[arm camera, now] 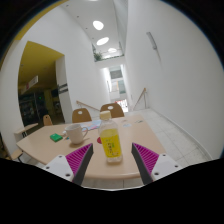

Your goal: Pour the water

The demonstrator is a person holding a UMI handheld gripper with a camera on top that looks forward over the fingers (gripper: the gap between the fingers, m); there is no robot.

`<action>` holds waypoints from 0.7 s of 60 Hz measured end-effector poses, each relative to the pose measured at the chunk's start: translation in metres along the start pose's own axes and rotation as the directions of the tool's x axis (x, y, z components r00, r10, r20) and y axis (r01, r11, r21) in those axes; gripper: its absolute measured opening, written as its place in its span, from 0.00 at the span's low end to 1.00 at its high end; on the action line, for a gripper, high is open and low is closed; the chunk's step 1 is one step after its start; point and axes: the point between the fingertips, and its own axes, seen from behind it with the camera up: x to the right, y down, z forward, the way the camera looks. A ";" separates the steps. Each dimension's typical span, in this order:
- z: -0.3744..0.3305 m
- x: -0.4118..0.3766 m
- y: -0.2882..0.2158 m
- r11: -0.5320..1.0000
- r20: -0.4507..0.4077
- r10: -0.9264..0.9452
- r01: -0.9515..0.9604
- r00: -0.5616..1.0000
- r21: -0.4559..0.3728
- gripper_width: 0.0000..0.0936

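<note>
A small bottle (112,143) of yellow liquid was seen standing upright on a pale wooden table (60,145), in the lower middle of the frame. It was placed between the two fingers of the gripper (113,160), toward their tips, with a clear gap left at either side. The fingers were spread apart and nothing was pressed by them. The left pad (80,158) and the right pad (146,159), both magenta, were angled outward from the bottle, low in the frame. The bottle was topped by a yellowish cap, and a light label was wrapped round its body; some marks could be made out on the label, but no brand or wording could be read.

A white mug (74,133) was set on the table to the left of the bottle and a little beyond it, its handle turned leftward. It was kept well apart from the left finger. Whether anything was held in the mug could not be told.

Beyond the table, near the centre of the frame, the backs of two wooden chairs (112,109) were seen. A yellow wall (40,62) was shown at the upper left, and a white wall at the right. A long corridor was seen running away in the upper middle, lit by round ceiling lights (98,26).
</note>
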 end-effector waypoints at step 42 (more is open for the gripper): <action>0.135 0.000 -0.022 0.987 -0.163 -0.104 0.122 0.981 0.108 0.41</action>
